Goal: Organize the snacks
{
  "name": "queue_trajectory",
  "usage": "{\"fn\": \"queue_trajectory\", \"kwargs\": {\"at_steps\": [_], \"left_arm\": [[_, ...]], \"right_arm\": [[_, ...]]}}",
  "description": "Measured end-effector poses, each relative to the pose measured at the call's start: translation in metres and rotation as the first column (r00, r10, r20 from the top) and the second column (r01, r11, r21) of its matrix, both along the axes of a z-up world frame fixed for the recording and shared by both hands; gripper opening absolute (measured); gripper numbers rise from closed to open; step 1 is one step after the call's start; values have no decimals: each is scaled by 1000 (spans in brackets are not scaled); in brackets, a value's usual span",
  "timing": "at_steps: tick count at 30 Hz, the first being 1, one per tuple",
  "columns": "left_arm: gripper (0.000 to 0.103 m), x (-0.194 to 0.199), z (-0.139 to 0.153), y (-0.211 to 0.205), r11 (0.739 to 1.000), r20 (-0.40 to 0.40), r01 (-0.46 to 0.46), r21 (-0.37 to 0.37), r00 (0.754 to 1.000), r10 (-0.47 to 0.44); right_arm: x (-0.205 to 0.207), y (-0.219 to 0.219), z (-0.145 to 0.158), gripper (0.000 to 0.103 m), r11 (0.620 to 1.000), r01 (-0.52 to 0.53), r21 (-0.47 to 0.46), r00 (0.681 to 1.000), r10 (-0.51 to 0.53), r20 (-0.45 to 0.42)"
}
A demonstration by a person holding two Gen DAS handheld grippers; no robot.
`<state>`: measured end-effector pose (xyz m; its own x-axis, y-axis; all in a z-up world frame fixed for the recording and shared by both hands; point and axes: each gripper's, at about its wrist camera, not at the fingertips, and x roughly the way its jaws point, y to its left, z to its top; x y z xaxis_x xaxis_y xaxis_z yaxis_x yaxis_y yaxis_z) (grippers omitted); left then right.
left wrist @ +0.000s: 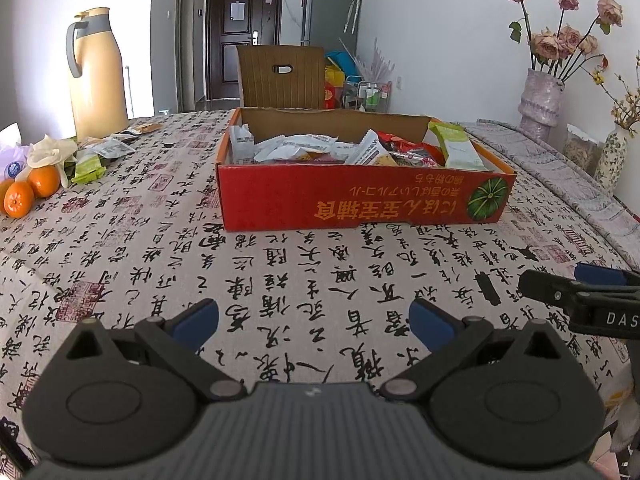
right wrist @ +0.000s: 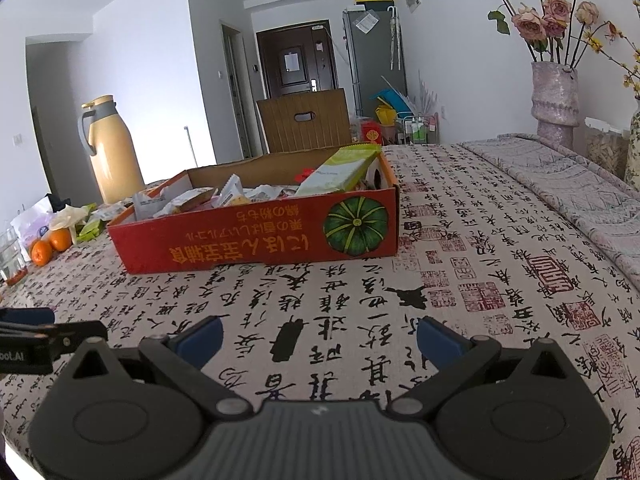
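Snacks mostly sit in the red cardboard box (left wrist: pixel 360 196) mid-table, while both the left gripper (left wrist: pixel 314 322) and right gripper (right wrist: pixel 320 338) hang spread wide, holding nothing. Looks like a between-picks pause; next up is probably the loose packets (left wrist: pixel 102 156) by the oranges (left wrist: pixel 30 190), a far-left reach.

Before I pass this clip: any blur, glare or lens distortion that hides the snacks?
Left wrist view: sharp, strong fisheye bending the table edges; snacks in the red box stay readable; the window behind the flask is blown out. Right wrist view: equally sharp, dark lens corners, the same box evenly lit, no glare.
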<state>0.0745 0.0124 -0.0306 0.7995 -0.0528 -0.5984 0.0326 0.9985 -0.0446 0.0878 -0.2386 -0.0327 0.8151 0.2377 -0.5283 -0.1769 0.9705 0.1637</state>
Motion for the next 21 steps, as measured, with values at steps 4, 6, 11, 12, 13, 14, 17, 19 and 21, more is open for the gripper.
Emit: {"fn": "queue_trajectory", "kwargs": {"at_steps": [4,6,11,12,13,14,17,19,21], "left_arm": [[103,0,0,0,1000,1,1,0,1000,-1],[103,0,-1,0,1000,1,3,-1,1000,-3],[103,-1,-1,-1,1000,2,4,0,1000,-4],[103,-1,-1,-1,1000,1,3,0,1000,-3],[103,-1,-1,-1,1000,0,4,-1,1000,-4],[103,-1,-1,-1,1000,0,4,-1,1000,-4],[103,-2,-1,-1,1000,0,4,-2,1000,-4],[103,-2,-1,-1,1000,0,4,-1,1000,-4],[103,-2,-1,-1,1000,0,5,-1,1000,-5]], "right_arm": [[0,0,0,103,1000,0,0,1000,0,0],[0,0,0,103,1000,0,0,1000,0,0],[0,0,0,103,1000,0,0,1000,0,-1],[0,0,0,103,1000,0,-1,1000,0,0],[0,0,0,103,1000,0,-1,1000,0,-1],[0,0,0,103,1000,0,0,1000,0,-1],[0,0,0,103,1000,0,0,1000,0,-1],[0,0,0,103,1000,0,-1,1000,0,-1],[0,0,0,103,1000,1,-1,1000,-1,-1]]}}
